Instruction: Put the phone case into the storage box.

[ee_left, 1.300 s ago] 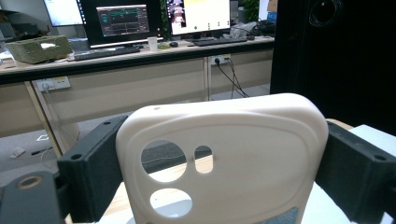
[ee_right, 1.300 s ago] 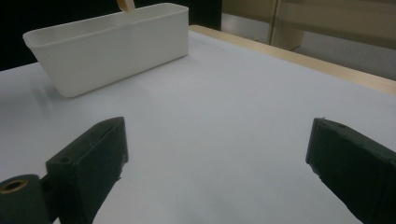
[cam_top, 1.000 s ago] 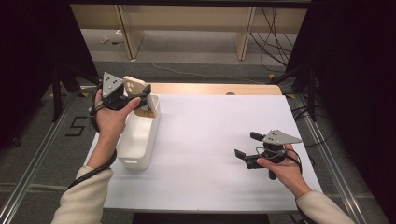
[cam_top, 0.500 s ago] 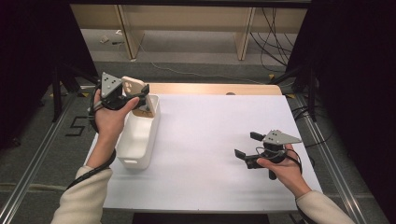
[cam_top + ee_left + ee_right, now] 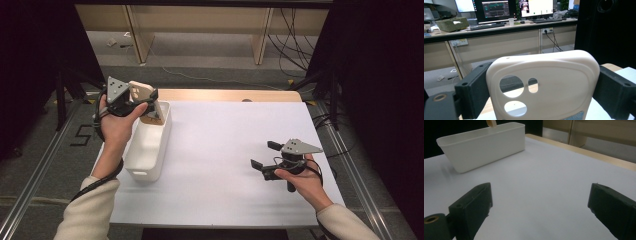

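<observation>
Working from the biggest thing down, I see the white worktop (image 5: 225,150) carrying a long white bin (image 5: 148,145) along its left side, with my left gripper (image 5: 150,100) held above the bin's far end. Its fingers (image 5: 474,87) are clamped on the two side edges of a cream phone case (image 5: 544,85), which stands upright between them, camera cut-outs toward the lens; in the high view the case (image 5: 141,91) is in the air, and beneath it something tan sits at the bin's far end, though I cannot tell what it is. I judge the step in hand to be carrying the case at the bin, either bringing it out or about to set it in; I cannot tell which. A next move would call for keeping the case clear of the rim and holding the squeeze until it rests somewhere. My right gripper (image 5: 265,156) hovers low over the bare right part of the worktop, well apart from the bin, fingers (image 5: 471,205) spread wide and empty. No brand or writing is readable on the case or bin; the distant monitor screens are too small to read.
</observation>
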### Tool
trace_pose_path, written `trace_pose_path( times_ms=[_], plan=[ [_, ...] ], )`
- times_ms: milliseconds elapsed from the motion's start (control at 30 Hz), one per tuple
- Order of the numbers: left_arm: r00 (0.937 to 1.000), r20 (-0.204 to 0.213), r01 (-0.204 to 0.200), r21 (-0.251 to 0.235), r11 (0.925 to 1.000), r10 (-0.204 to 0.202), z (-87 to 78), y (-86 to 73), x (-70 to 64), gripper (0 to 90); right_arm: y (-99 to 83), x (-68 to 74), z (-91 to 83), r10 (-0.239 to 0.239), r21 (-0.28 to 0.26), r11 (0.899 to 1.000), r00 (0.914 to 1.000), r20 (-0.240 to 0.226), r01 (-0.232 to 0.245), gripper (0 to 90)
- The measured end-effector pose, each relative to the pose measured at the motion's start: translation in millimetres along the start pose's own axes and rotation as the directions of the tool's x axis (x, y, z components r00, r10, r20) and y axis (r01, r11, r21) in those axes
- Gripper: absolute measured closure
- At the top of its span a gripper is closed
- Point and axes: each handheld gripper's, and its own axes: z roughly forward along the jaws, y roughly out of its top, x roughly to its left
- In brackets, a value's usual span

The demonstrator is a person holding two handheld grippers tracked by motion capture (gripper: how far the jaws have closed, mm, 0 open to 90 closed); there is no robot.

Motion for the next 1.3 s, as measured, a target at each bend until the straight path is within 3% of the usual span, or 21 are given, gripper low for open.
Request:
trace_pose_path(
  times_ms=[1300],
  plan=[
    [0.9994, -0.034, 0.014, 0.04, 0.9991, -0.013, 18.6, -5.5, 12.1, 10.2, 0.8, -1.1, -0.2, 0.006, -0.004, 1.0, 1.0, 0.0, -0.006, 6.8]
  ],
)
